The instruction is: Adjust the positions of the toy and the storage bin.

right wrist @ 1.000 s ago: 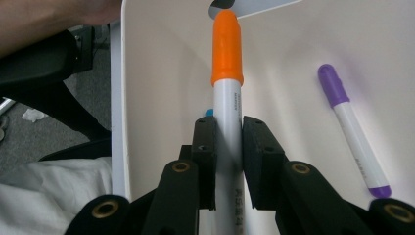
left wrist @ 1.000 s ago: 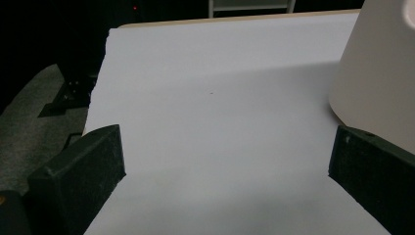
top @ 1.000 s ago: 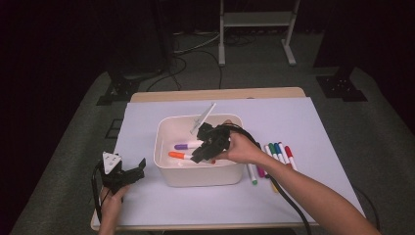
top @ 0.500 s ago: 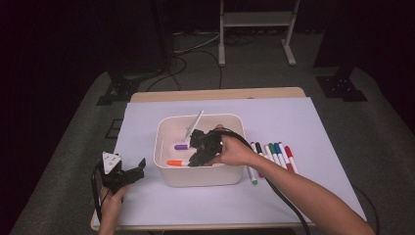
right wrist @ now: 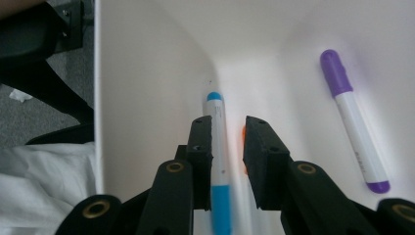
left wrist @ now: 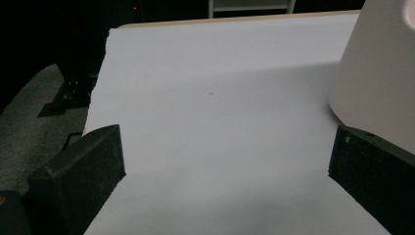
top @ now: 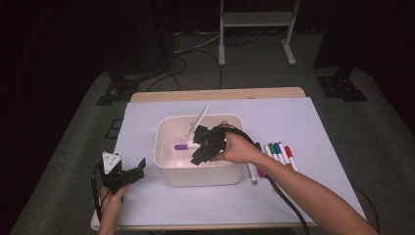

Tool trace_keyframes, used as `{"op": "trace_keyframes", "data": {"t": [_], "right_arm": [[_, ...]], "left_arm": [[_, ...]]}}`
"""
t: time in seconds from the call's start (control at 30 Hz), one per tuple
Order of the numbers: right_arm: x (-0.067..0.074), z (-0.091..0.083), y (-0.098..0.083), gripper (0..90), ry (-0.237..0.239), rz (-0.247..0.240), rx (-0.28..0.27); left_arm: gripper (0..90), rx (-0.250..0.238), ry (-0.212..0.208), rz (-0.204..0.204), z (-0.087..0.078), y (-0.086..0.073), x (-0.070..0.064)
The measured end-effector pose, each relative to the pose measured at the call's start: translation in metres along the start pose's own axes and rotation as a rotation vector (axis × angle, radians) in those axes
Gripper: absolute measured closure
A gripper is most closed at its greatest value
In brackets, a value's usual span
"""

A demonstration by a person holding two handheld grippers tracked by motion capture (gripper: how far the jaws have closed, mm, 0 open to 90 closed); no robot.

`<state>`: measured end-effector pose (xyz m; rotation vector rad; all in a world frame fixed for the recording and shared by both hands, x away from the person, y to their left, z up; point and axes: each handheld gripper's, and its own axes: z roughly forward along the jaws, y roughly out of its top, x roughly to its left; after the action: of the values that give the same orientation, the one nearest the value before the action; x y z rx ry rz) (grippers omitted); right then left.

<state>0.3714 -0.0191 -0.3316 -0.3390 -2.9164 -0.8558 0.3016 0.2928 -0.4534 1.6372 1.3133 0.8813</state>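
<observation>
Left gripper (top: 128,176) sits at the near left corner of the table (top: 215,94), jaws spread wide over bare white paper (left wrist: 215,112), nothing between them, the tub's wall just off to one side. Into the white tub (top: 199,172) at mid-table: the right gripper (right wrist: 229,147) points down inside, jaws just been opening, a slim gap now, and the blue marker (right wrist: 219,161) lies between them against the tub wall, looking loose. Purple marker (right wrist: 355,122) lies alongside on the tub floor. Beyond the tub's right side, a row of markers (top: 276,155) on the paper.

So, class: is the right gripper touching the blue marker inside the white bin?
Cannot tell. In the right gripper view the blue marker lies between the right gripper pads, blurred, inside the white bin.
</observation>
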Motion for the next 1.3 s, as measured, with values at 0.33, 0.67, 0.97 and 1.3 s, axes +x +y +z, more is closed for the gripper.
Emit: {"op": "trace_keyframes", "data": {"t": [0.33,0.67,0.97,1.3], "right_arm": [[0.002,-0.054,-0.023,64.6,-0.045,0.034,-0.113],[-0.005,-0.104,-0.079,61.9,-0.133,0.130,-0.186],[-0.017,-0.128,-0.156,60.9,-0.210,0.273,-0.238],[-0.026,-0.130,-0.227,60.8,-0.245,0.409,-0.253]], "left_arm": [[0.0,-0.001,0.000,0.004,0.000,0.000,-0.001],[0.0,0.000,0.001,0.010,0.000,0.000,-0.001],[0.0,-0.004,0.003,0.011,0.000,0.000,-0.002],[0.0,-0.002,0.005,0.009,0.000,0.000,-0.001]]}}
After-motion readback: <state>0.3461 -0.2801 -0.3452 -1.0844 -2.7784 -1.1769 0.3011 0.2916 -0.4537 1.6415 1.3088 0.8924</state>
